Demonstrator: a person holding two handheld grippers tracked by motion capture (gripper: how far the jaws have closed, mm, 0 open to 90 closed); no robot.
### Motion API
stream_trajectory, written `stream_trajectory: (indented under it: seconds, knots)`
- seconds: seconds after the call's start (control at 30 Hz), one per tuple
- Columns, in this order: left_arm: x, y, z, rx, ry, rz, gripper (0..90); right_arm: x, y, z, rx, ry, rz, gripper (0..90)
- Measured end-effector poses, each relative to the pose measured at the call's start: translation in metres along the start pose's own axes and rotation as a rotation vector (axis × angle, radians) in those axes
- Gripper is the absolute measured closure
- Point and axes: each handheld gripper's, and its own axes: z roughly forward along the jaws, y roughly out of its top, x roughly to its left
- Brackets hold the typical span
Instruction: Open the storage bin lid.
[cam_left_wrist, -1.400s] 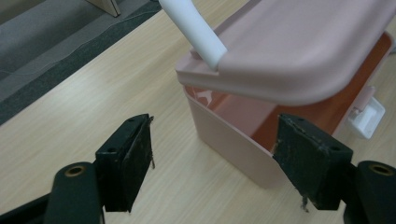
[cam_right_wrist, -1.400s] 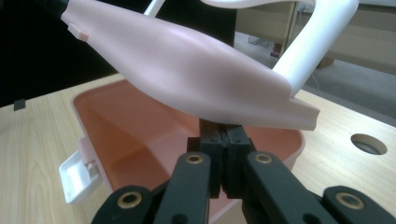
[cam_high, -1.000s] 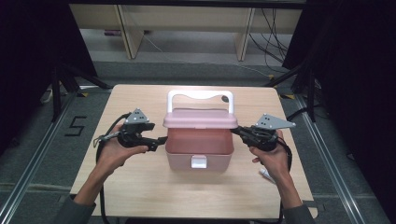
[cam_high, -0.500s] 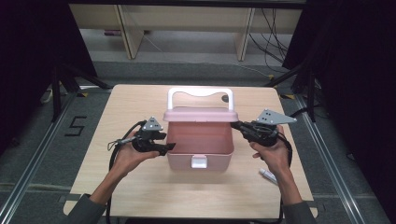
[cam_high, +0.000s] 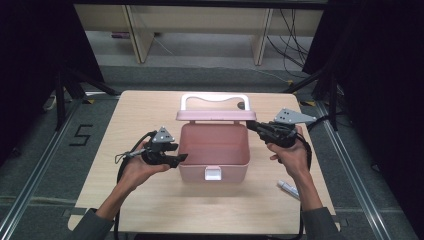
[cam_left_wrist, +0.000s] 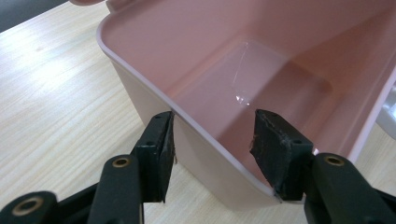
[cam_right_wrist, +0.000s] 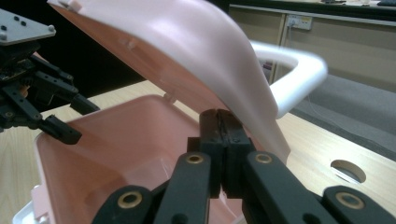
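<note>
The box (cam_high: 214, 150) wall is straddled by the closing, half-open left gripper (cam_left_wrist: 212, 147); the lid (cam_right_wrist: 187, 56), apparently propped by the shut right gripper (cam_right_wrist: 219, 126), could drop.

Pink box (cam_high: 214, 150), white handle (cam_high: 212, 98)

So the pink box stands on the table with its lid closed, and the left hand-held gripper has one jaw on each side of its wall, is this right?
Not quite: the lid is open, raised over the pink box, as the right gripper view shows. The left hand-held gripper does straddle the wall.
</note>
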Motion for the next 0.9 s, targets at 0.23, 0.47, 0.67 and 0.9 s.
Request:
stream_trajectory:
  seconds: [0.23,0.47,0.67,0.9]
  knots:
    - [-0.001,-0.001,-0.001,-0.001,0.003,0.004,50.9,-0.015,0.002,0.013,0.013,-0.016,0.030,90.0]
    - [-0.003,-0.002,-0.003,-0.001,-0.003,0.004,51.7,-0.029,0.005,0.023,0.015,-0.037,0.043,90.0]
    - [-0.005,-0.003,-0.004,0.003,-0.002,-0.005,51.9,-0.036,0.001,0.032,0.029,-0.057,0.037,90.0]
    - [-0.006,-0.004,-0.006,0.005,-0.013,-0.007,51.7,-0.040,-0.004,0.041,0.044,-0.067,0.070,90.0]
